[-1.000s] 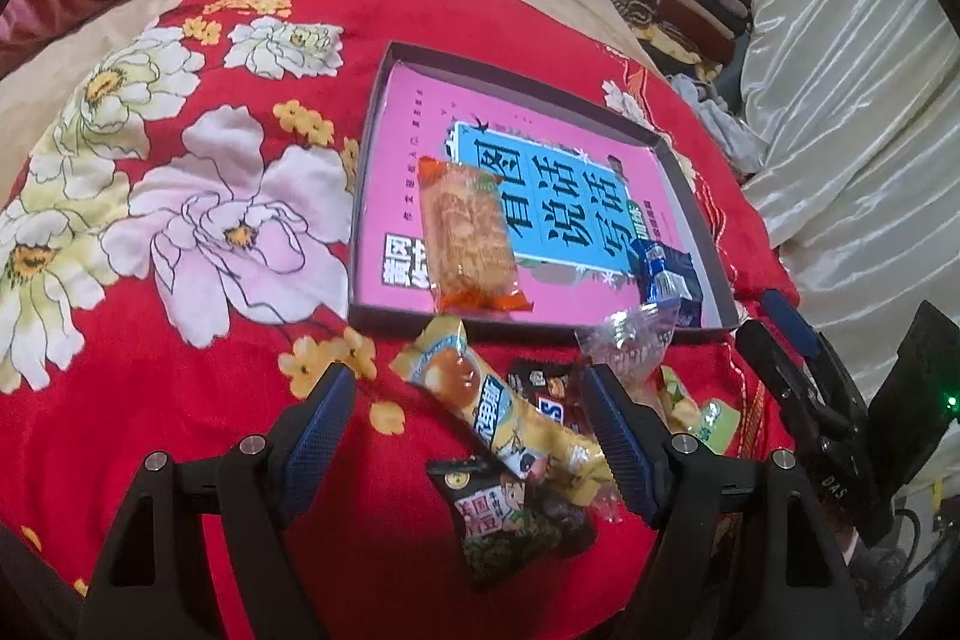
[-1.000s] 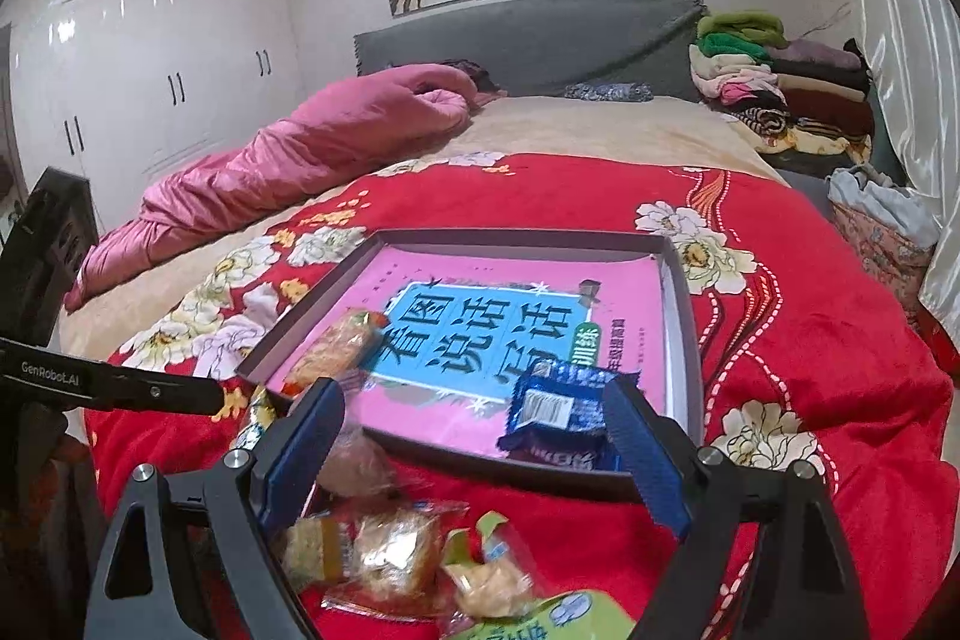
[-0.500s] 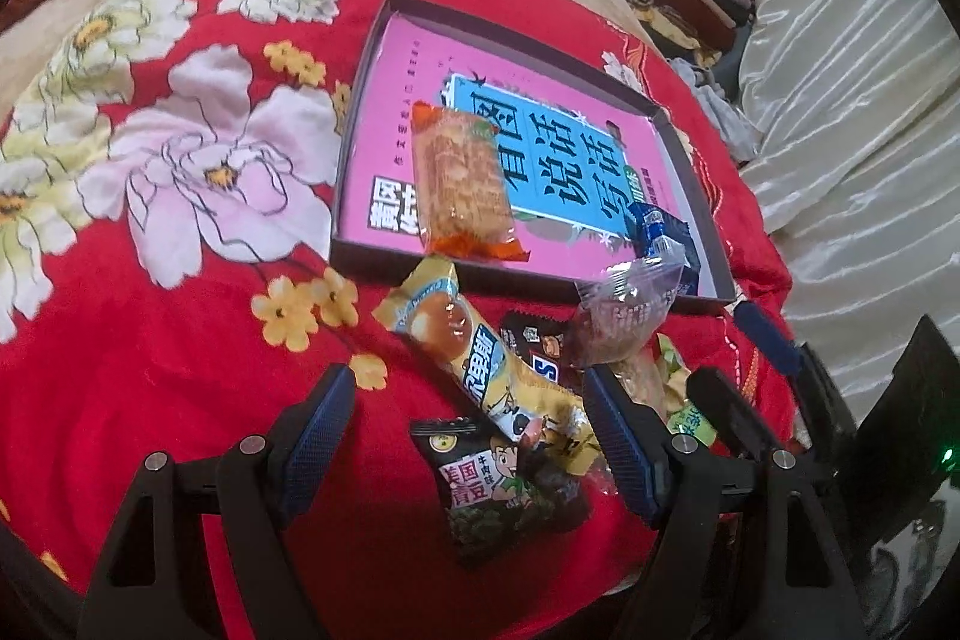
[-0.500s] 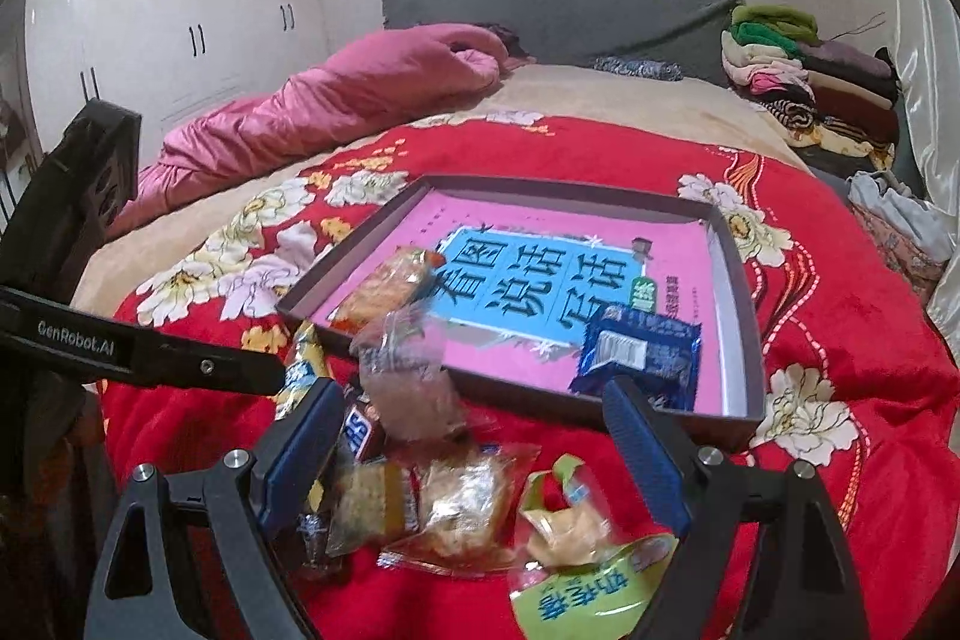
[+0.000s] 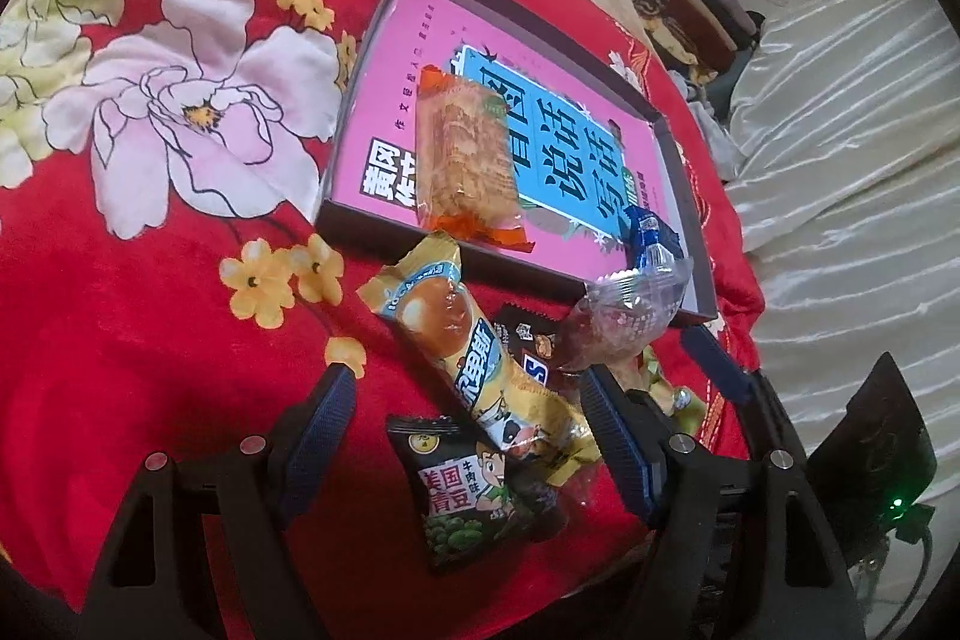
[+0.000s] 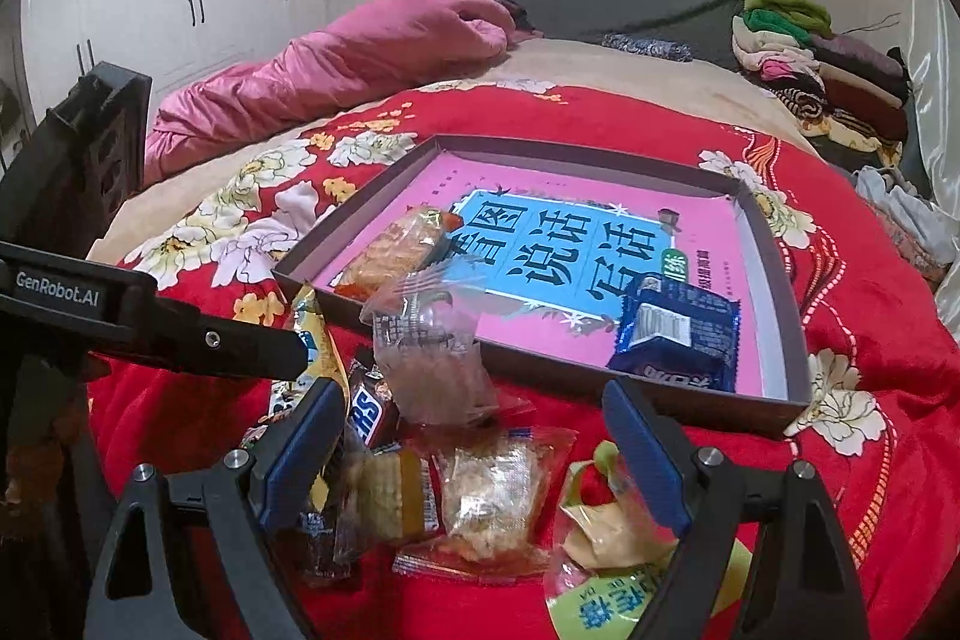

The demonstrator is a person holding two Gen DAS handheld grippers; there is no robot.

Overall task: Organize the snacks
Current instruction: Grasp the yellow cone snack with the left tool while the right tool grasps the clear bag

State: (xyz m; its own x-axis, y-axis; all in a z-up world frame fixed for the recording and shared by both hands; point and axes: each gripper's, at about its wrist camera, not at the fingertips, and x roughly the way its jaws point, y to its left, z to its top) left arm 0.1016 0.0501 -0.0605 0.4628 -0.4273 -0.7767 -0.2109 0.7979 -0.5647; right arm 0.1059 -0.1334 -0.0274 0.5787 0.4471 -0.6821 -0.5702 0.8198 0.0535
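A shallow dark tray [image 5: 384,220] with a pink and blue printed floor lies on the red floral blanket. In it are an orange-wrapped cracker [image 5: 468,160] and a blue packet [image 6: 678,340]. In front of the tray [image 6: 540,376] is a loose snack pile. My left gripper [image 5: 468,436] hangs open over a long yellow packet [image 5: 480,370] and a dark green pea packet [image 5: 474,496], touching neither. My right gripper [image 6: 474,454] is open above a clear-wrapped pastry [image 6: 492,496] and a small brown-labelled packet [image 6: 390,502]. A crumpled clear wrapper [image 6: 432,358] and a Snickers bar [image 6: 369,412] lie just beyond.
A green and yellow packet [image 6: 612,520] lies under my right finger. The left gripper's body [image 6: 150,322] crosses the left of the right wrist view. A pink duvet [image 6: 360,58] and folded clothes [image 6: 810,58] lie at the far end of the bed. White curtain [image 5: 840,130] hangs on the right.
Both grippers have come down closer to the snack pile. The right one has also shifted, so more of the pile now lies between its fingers. No snack has moved.
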